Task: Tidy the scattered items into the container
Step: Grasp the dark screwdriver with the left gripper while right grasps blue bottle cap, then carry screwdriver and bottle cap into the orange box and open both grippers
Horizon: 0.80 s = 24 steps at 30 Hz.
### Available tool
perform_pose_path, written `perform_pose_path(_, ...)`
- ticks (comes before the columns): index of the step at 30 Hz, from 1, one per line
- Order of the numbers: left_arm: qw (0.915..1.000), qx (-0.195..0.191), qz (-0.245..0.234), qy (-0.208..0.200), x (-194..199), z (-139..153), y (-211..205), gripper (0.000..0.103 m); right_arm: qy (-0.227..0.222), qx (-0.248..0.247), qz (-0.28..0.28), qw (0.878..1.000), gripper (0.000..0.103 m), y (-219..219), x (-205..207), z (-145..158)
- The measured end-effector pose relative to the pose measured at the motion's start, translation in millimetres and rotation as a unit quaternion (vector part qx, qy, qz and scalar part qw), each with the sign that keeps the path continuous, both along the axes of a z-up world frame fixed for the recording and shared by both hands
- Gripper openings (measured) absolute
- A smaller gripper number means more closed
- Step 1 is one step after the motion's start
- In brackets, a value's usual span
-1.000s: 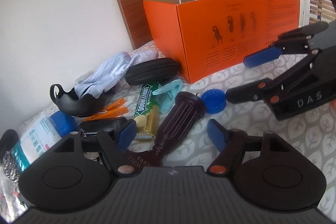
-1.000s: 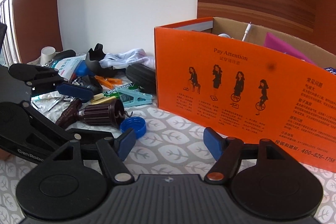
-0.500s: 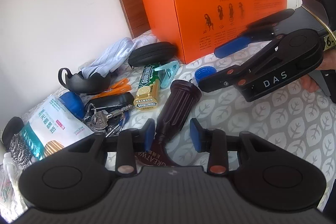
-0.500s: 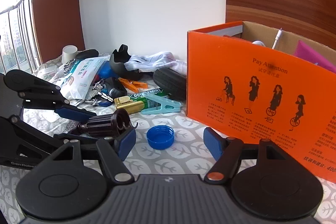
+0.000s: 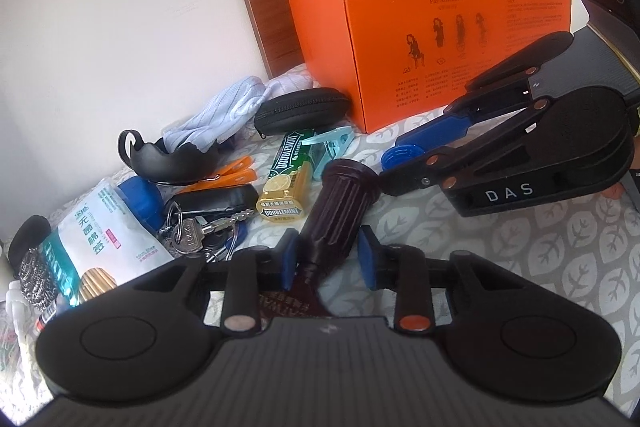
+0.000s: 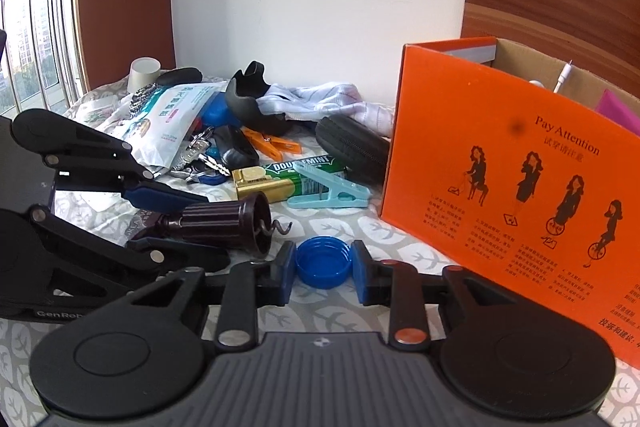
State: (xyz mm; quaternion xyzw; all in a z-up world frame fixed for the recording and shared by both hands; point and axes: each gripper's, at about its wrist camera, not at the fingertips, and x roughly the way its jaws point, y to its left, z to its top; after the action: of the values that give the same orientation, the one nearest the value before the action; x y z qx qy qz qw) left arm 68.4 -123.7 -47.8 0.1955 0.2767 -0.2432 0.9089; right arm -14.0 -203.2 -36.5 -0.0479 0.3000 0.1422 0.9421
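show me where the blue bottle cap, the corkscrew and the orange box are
blue bottle cap (image 6: 322, 261), right wrist view, on its open inside.
corkscrew (image 5: 338, 203), left wrist view, on its ribbed dark body.
orange box (image 6: 500, 183), right wrist view, on its printed front wall.

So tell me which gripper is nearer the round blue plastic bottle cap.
Right. The right gripper has its fingers on either side of the round blue plastic bottle cap, while the left gripper is farther back, straddling the dark ribbed corkscrew.
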Motion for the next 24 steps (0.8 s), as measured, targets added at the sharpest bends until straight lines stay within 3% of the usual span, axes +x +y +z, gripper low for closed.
perform_pose_path(5, 0.9993, -0.033, 0.009, 0.012, 2, 8, 9, 0.030, -0.006, 0.012, -0.008, 1.000, 0.027, -3, -6, 5)
perform_pose_path(11, 0.9985, -0.047, 0.025, -0.016, -4, 29, 15, 0.030, -0.020, 0.030, -0.015, 0.999, 0.027, -9, -11, 16)
perform_pose_path(18, 0.9955, -0.083, 0.045, -0.012, 3, 53, 20, 0.030, -0.053, 0.026, -0.019, 0.998, 0.027, -8, -22, 39)
perform_pose_path(24, 0.9928, -0.112, 0.031, -0.031, 16, 85, -5, 0.030, -0.090, 0.030, -0.040, 0.995, 0.027, -26, -30, 66)
